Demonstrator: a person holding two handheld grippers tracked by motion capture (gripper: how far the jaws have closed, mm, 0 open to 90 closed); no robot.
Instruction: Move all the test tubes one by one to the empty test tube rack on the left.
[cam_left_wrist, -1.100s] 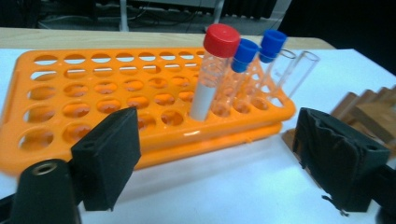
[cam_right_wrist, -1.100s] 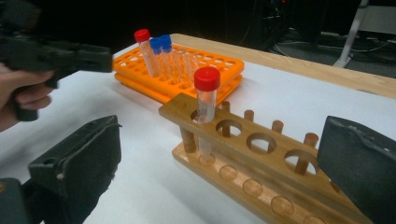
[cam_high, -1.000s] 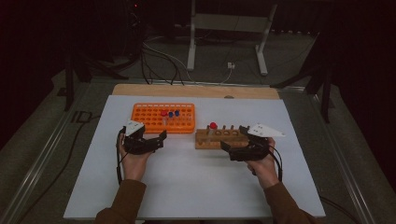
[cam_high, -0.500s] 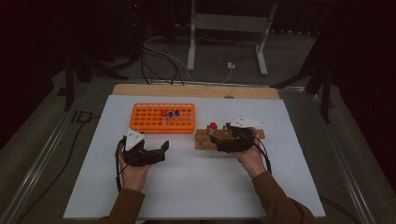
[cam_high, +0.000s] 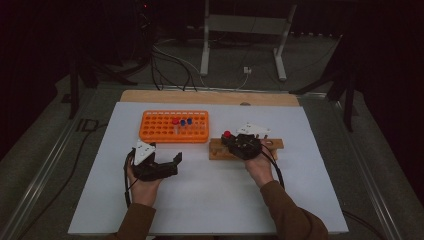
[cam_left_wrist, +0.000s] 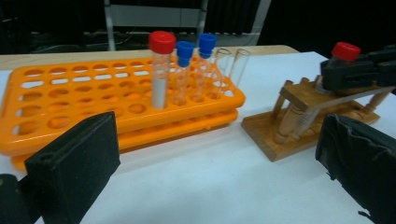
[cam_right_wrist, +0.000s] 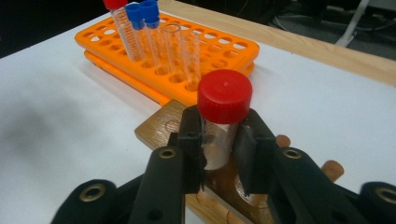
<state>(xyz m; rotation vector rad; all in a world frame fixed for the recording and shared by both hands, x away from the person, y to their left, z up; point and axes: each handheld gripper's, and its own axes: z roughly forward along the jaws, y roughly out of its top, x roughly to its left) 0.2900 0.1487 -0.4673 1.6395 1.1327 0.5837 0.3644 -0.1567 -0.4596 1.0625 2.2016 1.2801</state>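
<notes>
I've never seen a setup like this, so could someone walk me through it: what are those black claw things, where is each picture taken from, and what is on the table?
A person sits at a white table and holds a hand-operated two-jaw gripper in each hand. One picture looks down from above; the other two come from small cameras riding on each gripper, looking along its black jaws.

On the table stand an orange tube rack with one red-capped tube, two blue-capped ones and some uncapped ones, and a small wooden stand.

The right gripper has just been closing its jaws, and they now clamp a red-capped tube standing in the wooden stand. The left gripper is open and holds nothing.
</notes>
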